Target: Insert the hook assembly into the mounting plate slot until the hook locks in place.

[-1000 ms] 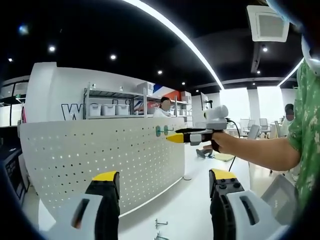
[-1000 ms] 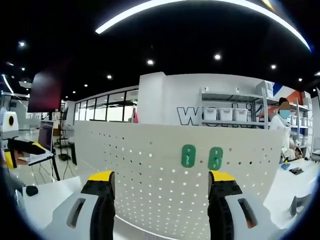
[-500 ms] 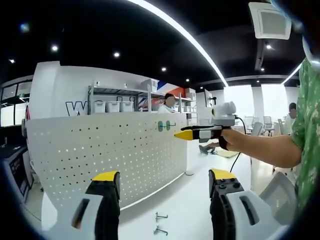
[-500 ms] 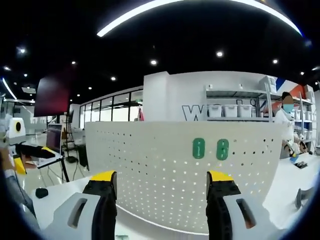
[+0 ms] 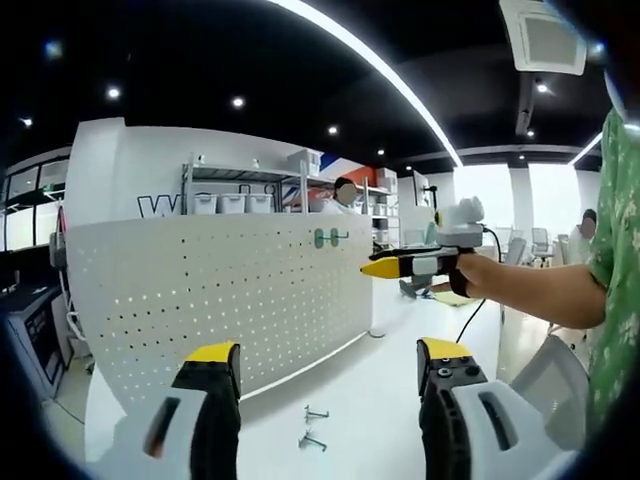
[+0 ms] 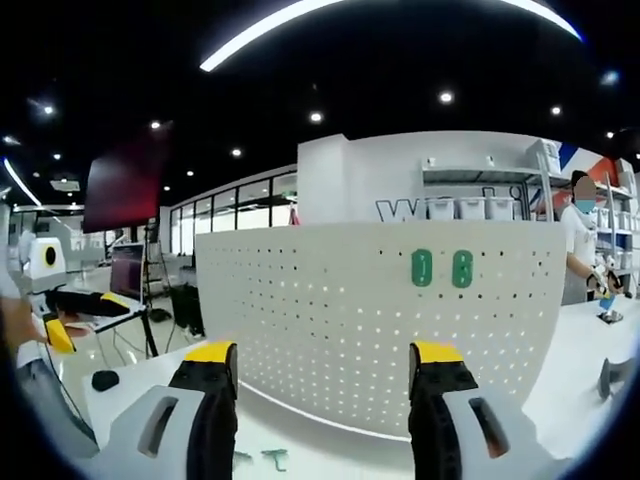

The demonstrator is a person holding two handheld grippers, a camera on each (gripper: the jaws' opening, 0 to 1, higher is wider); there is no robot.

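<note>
Left gripper view: the left hand-held gripper (image 5: 325, 365) is hovering, jaws apart and empty, over the white counter (image 5: 380, 385). Two small metal hooks (image 5: 314, 428) are lying near a white perforated mounting plate (image 5: 220, 300) carrying two green hook assemblies (image 5: 325, 238).

Right gripper view: the right hand-held gripper (image 6: 325, 365) is hanging with jaws spread, facing the plate.

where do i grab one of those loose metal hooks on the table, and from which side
Probably from above, pinching the straight shank. The two metal hooks lie flat on the white table before the pegboard, apart from each other. The open left gripper is nearest. Finer shape is too small to tell.
</note>
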